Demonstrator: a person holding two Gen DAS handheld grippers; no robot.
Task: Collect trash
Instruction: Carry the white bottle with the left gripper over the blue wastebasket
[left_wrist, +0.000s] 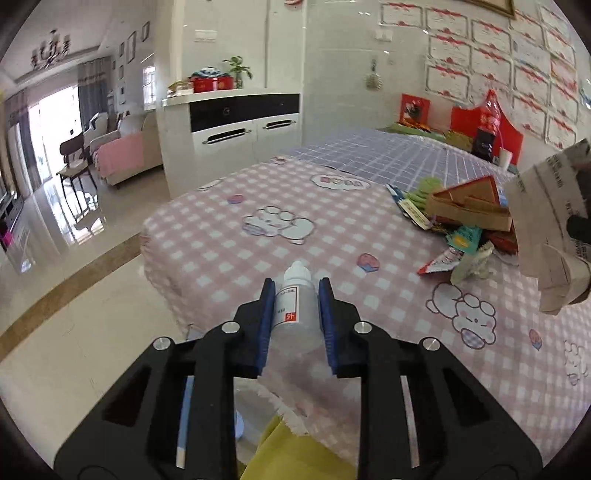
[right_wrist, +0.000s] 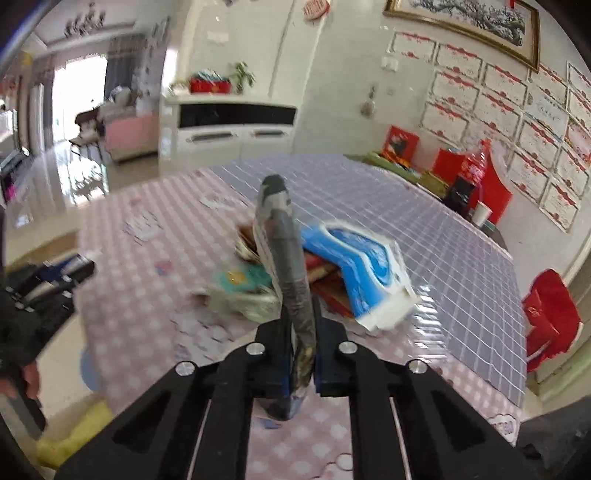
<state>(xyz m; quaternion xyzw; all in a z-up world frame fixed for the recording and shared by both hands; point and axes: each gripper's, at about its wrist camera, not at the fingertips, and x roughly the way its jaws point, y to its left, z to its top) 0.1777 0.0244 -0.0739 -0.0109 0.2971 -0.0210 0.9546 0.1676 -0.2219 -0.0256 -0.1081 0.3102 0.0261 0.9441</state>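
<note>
White plastic dropper bottle sits clamped between my left gripper fingers, pads on its sides, cap pointing away, held off the near edge of the table with its pink checked cloth. Right gripper fingers are closed on a flattened grey-printed wrapper, which stands up tall and floppy out of the grip. The trash pile of cardboard and packets lies well apart from the bottle, just beyond the wrapper.

Risks as I judge them: the bottle is smooth and round, so a quick swing could let it slide forward out of the pads and roll onto the floor. The wrapper is pinched only at its lower end; it may fold, pull free, or sweep the blue-white packet off the pile. No bin is in view, so I'm carrying blind.
</note>
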